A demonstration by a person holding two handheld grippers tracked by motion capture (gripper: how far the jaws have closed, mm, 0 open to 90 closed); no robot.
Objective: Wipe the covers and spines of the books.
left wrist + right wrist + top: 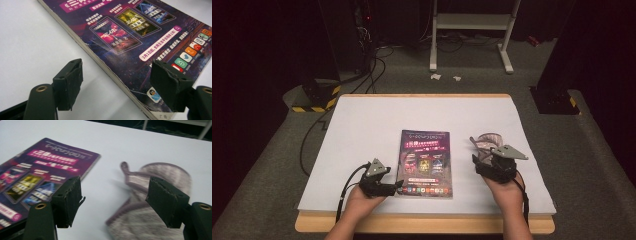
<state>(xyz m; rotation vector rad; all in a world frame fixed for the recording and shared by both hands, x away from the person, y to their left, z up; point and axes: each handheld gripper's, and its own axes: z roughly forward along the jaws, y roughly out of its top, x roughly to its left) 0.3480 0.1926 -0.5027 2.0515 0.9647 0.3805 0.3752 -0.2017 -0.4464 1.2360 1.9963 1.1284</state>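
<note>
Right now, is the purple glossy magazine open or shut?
Shut: the purple glossy magazine lies flat on the white table, cover up, its page edges stacked together.

My left gripper lay low and level, its jaws spread wide and pointing right, with nothing pinched between them. My right gripper pointed forward and a little left, jaws also wide apart and empty. Both forearms came in from the near edge.
</note>
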